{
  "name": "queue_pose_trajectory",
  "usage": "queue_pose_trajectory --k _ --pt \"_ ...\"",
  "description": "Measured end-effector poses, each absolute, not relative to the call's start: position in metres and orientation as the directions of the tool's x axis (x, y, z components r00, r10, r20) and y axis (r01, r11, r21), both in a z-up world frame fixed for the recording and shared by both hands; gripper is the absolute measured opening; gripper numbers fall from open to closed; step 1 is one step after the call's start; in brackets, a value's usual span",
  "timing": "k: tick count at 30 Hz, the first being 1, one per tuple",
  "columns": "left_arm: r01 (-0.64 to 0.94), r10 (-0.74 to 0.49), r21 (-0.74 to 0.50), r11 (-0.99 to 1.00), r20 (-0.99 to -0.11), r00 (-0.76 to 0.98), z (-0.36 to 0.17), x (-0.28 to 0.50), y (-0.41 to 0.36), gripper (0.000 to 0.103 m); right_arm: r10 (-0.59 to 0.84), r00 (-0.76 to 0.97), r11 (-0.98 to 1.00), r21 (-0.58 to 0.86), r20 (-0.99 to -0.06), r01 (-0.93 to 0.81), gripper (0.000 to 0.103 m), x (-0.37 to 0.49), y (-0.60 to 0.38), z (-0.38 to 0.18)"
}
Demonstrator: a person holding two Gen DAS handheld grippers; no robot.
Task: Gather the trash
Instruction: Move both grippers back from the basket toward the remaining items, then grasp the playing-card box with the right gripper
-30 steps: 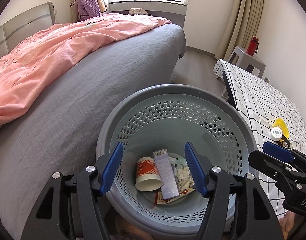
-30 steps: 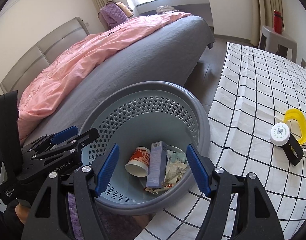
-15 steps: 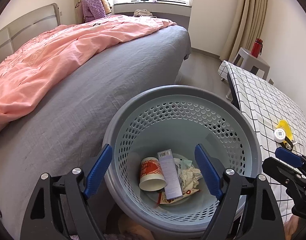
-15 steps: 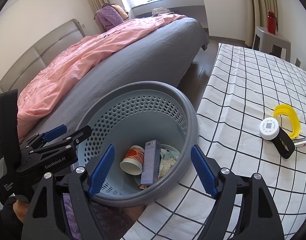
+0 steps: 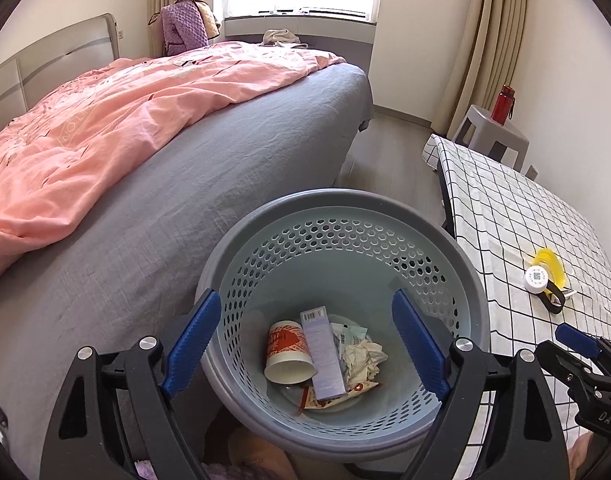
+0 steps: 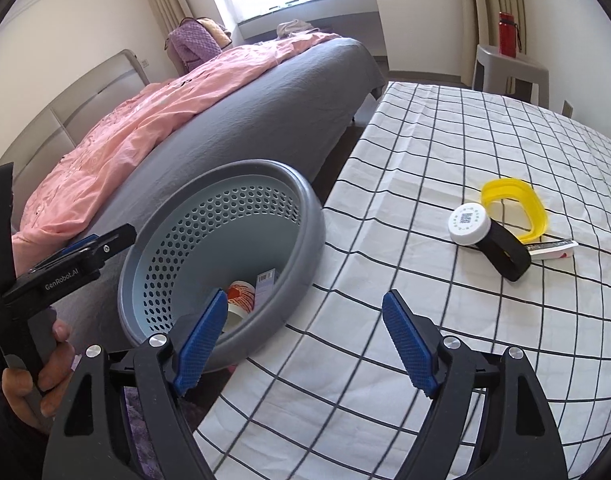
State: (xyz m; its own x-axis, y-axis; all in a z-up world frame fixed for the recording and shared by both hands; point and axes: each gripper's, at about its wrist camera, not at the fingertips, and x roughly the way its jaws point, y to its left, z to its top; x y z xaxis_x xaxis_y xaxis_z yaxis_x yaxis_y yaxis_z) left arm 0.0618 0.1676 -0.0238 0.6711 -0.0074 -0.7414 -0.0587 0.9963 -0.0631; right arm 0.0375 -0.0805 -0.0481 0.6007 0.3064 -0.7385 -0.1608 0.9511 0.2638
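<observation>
A grey-blue perforated basket (image 5: 345, 208) stands between the bed and the table; it also shows in the right wrist view (image 6: 305, 216). Inside lie a paper cup (image 5: 287, 354), a lilac box (image 5: 323, 354), crumpled paper (image 5: 363, 354) and a wrapper. My left gripper (image 5: 305, 344) is open and empty above the basket. My right gripper (image 6: 305, 340) is open and empty over the table's near edge, beside the basket. On the checked tablecloth (image 6: 445, 140) lie a white-capped black item (image 6: 487, 238), a yellow ring (image 6: 515, 208) and a small white tube (image 6: 551, 248).
A bed with a grey sheet (image 5: 225, 168) and pink duvet (image 5: 105, 128) fills the left. A grey stool (image 5: 493, 136) with a red bottle (image 5: 503, 104) stands at the back right. A purple bag (image 5: 183, 30) sits by the window.
Both grippers have pulled back and risen from the basket. The right gripper has swung right, over the table. Both jaws have opened wider.
</observation>
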Motion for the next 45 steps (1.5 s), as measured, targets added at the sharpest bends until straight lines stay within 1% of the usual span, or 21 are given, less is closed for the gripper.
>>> queue_pose_trajectory --k 5,14,22,31,34,38,45 --pt "-0.012 -0.042 -0.069 0.998 -0.733 0.679 -0.018 0.058 0.141 0.084 0.261 0.615 0.962 0.253 -0.744 -0.103 0.078 0.03 -0.119 -0.048" --pt "0.085 -0.096 -0.052 0.995 -0.715 0.692 -0.006 0.061 0.067 0.084 0.169 0.631 0.976 0.217 -0.757 -0.001 0.078 0.021 -0.202 -0.048" --pt "0.125 -0.106 -0.024 0.992 -0.701 0.705 -0.003 0.079 0.013 0.084 0.127 0.632 0.982 0.186 -0.765 0.029 0.078 0.037 -0.254 -0.047" --pt "0.182 -0.1 0.046 0.982 -0.692 0.715 -0.013 0.109 -0.026 0.084 0.133 0.603 0.985 0.173 -0.786 0.009 0.078 0.073 -0.271 -0.059" --pt "0.2 -0.104 0.06 0.978 -0.688 0.718 -0.018 0.117 -0.036 0.084 0.137 0.583 0.986 0.17 -0.801 0.002 0.081 0.083 -0.272 -0.067" --pt "0.23 -0.097 0.098 0.968 -0.702 0.706 -0.026 0.125 -0.051 0.084 0.146 0.554 0.984 0.179 -0.819 0.005 0.081 0.093 -0.273 -0.081" --pt "0.256 -0.103 0.098 0.962 -0.736 0.669 -0.04 0.128 -0.056 0.084 0.148 0.522 0.983 0.182 -0.84 0.013 0.081 0.1 -0.275 -0.099"
